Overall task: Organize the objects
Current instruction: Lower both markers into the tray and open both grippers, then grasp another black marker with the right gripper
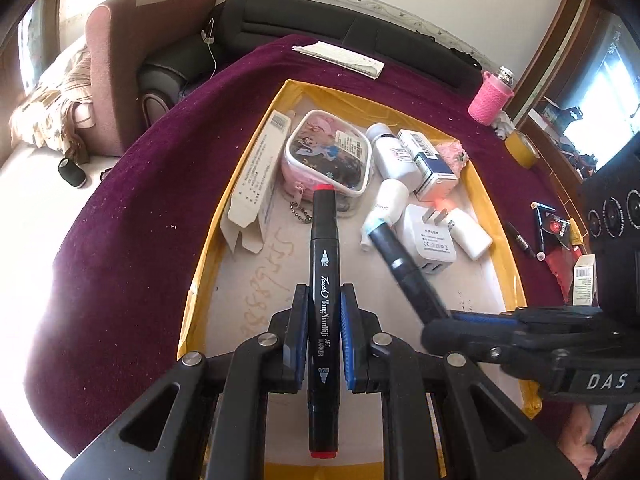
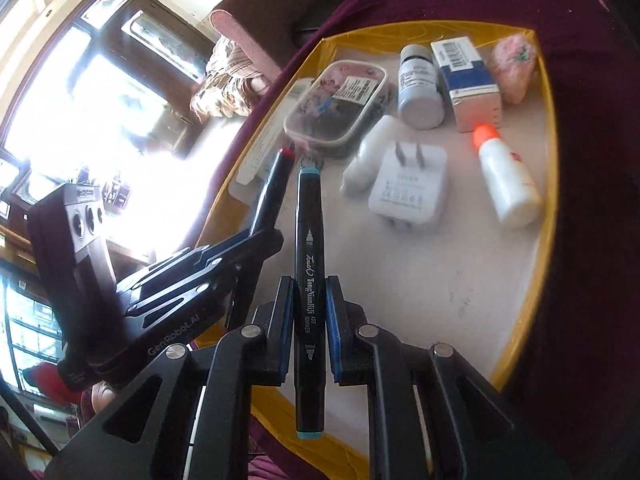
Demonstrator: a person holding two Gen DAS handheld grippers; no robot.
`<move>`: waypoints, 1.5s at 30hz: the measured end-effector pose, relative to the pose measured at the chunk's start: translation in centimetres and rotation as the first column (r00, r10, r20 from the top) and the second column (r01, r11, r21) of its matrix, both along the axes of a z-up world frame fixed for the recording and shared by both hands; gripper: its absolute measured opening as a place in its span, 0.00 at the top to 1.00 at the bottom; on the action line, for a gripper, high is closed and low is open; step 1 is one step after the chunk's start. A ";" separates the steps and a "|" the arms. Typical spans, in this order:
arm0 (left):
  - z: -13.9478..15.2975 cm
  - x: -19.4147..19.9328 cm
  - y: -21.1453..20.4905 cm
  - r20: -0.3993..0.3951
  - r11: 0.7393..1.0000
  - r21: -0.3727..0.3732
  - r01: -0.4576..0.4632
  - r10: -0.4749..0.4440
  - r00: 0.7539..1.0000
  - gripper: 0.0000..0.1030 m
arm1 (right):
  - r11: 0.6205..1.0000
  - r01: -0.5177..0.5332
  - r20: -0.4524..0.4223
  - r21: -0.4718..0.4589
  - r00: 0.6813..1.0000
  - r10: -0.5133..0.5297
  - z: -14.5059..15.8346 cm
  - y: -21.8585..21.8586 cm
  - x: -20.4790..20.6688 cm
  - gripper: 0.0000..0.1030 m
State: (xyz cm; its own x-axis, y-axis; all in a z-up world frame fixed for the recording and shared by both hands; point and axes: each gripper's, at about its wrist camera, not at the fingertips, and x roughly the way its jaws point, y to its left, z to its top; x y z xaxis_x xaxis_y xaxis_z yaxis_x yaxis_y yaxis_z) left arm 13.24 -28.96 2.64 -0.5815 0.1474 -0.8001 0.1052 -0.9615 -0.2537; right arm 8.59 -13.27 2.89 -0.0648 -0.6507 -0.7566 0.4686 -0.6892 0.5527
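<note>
2 markers held over the tray

the left gripper [image 1: 324, 304] clamps a black red-capped art marker [image 1: 323, 280], its long axis along the fingers. the right gripper [image 2: 307, 296] pinches a black blue-capped art marker [image 2: 307, 264] likewise. both point down over the yellow-rimmed white tray [image 1: 256, 136].

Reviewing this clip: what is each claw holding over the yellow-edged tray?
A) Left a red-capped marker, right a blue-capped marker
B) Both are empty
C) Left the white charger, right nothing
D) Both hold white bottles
A: the left claw is shut on the red-capped marker, and the right claw is shut on the blue-capped marker.
</note>
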 end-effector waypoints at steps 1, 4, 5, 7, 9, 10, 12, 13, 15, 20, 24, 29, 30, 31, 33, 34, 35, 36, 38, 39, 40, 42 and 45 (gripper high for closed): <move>-0.1 -0.1 0.0 0.001 1.000 -0.001 -0.003 0.003 1.000 0.88 | 1.000 0.002 0.014 0.007 1.000 -0.002 -0.4 -0.6 -0.2 0.88; -0.2 -0.2 0.0 -0.006 1.000 0.008 -0.008 0.008 1.000 0.88 | 0.999 0.026 0.053 0.019 0.998 -0.027 -1.2 -1.6 -0.7 0.88; -0.2 -0.2 -0.1 -0.013 1.000 0.015 -0.010 0.010 1.000 0.88 | 0.999 0.036 0.057 0.025 0.998 -0.037 -1.3 -1.8 -0.9 0.88; 0.0 -0.1 -0.4 -0.028 0.999 0.041 -0.009 0.010 1.000 0.87 | 0.998 0.052 0.060 0.037 0.997 -0.054 -1.5 -2.1 -1.2 0.88; 0.2 0.1 -0.7 -0.038 0.999 0.051 -0.012 0.014 0.999 0.86 | 0.997 0.060 0.068 0.045 0.996 -0.063 -1.8 -2.4 -1.4 0.88; 0.5 0.3 -0.9 -0.046 0.999 0.048 -0.016 0.018 0.999 0.84 | 0.997 0.062 0.069 0.050 0.995 -0.066 -1.8 -2.5 -1.5 0.88; 1.2 0.8 -1.2 -0.068 0.999 0.044 -0.024 0.027 0.997 0.73 | 0.996 0.067 0.066 0.058 0.995 -0.071 -1.9 -2.7 -1.7 0.87; 1.7 1.3 -1.5 -0.086 0.998 0.054 -0.032 0.036 0.996 0.64 | 0.995 0.070 0.061 0.064 0.995 -0.074 -1.9 -2.9 -1.7 0.87; 2.7 2.2 -2.3 -0.125 0.995 0.082 -0.051 0.061 0.990 0.53 | 0.995 0.071 0.044 0.074 0.996 -0.075 -1.7 -3.2 -1.7 0.86; 4.7 4.4 -4.0 -0.185 0.986 0.110 -0.127 0.146 0.972 0.37 | 0.991 0.075 -0.051 0.115 0.996 -0.070 -0.4 -4.0 -1.1 0.78; 5.3 4.9 -4.3 -0.187 0.980 0.141 -0.137 0.162 0.969 0.35 | 0.993 0.087 -0.158 0.080 0.985 -0.073 2.6 -2.9 -0.3 0.69; 5.8 4.4 -1.5 -0.195 0.986 0.153 -0.059 0.089 0.977 0.35 | 0.974 0.220 -0.239 0.063 0.950 -0.199 5.3 3.3 -0.9 0.51; 5.9 4.2 -0.6 -0.192 0.987 0.154 -0.034 0.064 0.979 0.35 | 0.967 0.247 -0.250 0.063 0.942 -0.224 5.6 4.6 -1.2 0.49; 6.0 4.0 0.3 -0.190 0.988 0.152 -0.008 0.037 0.981 0.35 | 0.957 0.281 -0.265 0.070 0.930 -0.253 6.0 5.8 -1.3 0.43; 6.3 3.9 2.4 -0.193 0.991 0.131 0.035 -0.010 0.981 0.35 | 0.926 0.361 -0.313 0.110 0.897 -0.312 6.7 8.8 -1.6 0.40; 6.6 3.8 3.5 -0.196 0.991 0.118 0.059 -0.035 0.980 0.35 | 0.904 0.408 -0.358 0.127 0.869 -0.342 7.3 10.7 -1.4 0.40; 6.8 3.8 4.5 -0.201 0.991 0.110 0.081 -0.058 0.978 0.35 | 0.887 0.443 -0.402 0.128 0.841 -0.362 7.9 12.8 -1.4 0.40; 7.1 3.9 5.5 -0.205 0.989 0.107 0.103 -0.080 0.976 0.35 | 0.860 0.495 -0.465 0.125 0.795 -0.389 8.5 14.7 -1.0 0.40; 7.4 3.8 7.3 -0.205 0.984 0.102 0.143 -0.120 0.971 0.35 | 0.802 0.584 -0.572 0.123 0.702 -0.424 9.5 18.3 -0.5 0.32; 7.4 3.7 8.2 -0.203 0.982 0.099 0.163 -0.140 0.969 0.35 | 0.780 0.615 -0.601 0.115 0.668 -0.438 9.6 20.4 -0.4 0.23; 7.4 3.7 9.0 -0.200 0.979 0.096 0.179 -0.157 0.967 0.35 | 0.760 0.640 -0.601 0.114 0.654 -0.460 9.8 22.6 -0.5 0.22; 7.1 3.5 10.5 -0.186 0.973 0.096 0.212 -0.192 0.964 0.35 | 0.691 0.708 -0.533 0.142 0.643 -0.550 9.3 27.6 -1.5 0.22; 6.3 3.3 12.2 -0.151 0.964 0.108 0.244 -0.227 0.962 0.35 | 0.647 0.752 -0.423 0.124 0.630 -0.652 8.4 33.6 -2.3 0.22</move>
